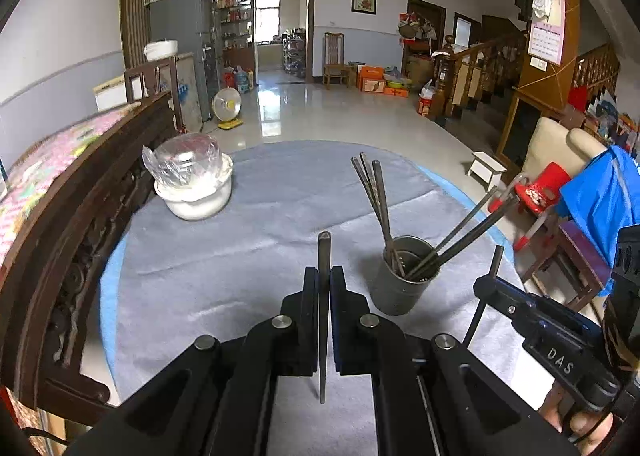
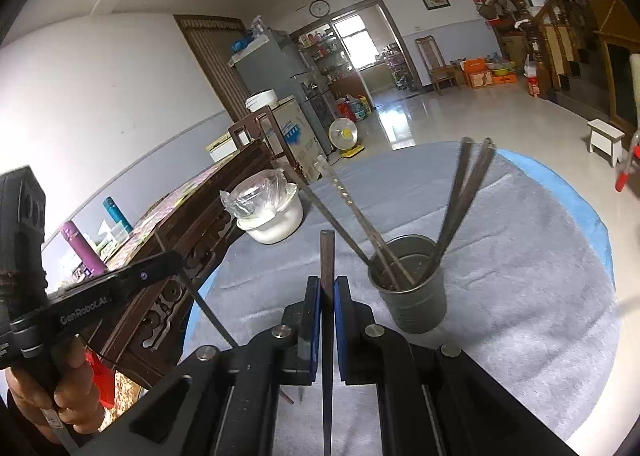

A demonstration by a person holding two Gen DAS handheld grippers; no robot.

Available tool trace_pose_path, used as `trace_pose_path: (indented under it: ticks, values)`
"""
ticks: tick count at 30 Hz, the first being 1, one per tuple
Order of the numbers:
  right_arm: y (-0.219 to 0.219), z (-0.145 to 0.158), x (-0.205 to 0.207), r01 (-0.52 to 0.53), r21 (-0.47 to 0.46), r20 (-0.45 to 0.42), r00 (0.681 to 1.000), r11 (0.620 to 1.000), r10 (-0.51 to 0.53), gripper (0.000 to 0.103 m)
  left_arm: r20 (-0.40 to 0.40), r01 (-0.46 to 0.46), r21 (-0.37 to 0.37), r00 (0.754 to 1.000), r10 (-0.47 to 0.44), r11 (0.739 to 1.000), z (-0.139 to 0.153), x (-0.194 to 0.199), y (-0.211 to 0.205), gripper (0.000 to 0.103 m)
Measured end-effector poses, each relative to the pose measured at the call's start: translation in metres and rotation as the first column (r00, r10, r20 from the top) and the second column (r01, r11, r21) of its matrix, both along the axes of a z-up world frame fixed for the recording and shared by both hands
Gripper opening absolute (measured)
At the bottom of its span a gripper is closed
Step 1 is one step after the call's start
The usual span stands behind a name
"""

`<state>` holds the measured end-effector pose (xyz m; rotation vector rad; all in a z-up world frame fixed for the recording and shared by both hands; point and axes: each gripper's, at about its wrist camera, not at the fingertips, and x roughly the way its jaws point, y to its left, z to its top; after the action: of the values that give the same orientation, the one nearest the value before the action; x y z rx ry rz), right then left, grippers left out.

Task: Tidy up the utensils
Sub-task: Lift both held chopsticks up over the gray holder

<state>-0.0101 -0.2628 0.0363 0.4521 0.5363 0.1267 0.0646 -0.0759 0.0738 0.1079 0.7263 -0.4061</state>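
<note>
Covering the round desk, a grey cloth carried a white bowl at ten o'clock and a metal cup at two o'clock, with several chopsticks leaning inside it. The left gripper had its jaws clamped on one dark chopstick, and the right gripper pinched another chopstick likewise, both just beside the cup.

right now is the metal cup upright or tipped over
Upright: the metal cup stands on its base on the grey cloth, mouth up, with chopsticks leaning out of it.
</note>
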Motion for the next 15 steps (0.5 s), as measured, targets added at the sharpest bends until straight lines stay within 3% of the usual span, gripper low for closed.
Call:
trace_pose_path:
  ticks: [15]
  values:
    - [-0.024,0.009,-0.011,0.037,0.048,0.042,0.998,0.998,-0.039,0.007,-0.033,-0.017,-0.062,0.999,0.015,0.998,0.006,-0.006,0.018,0.006]
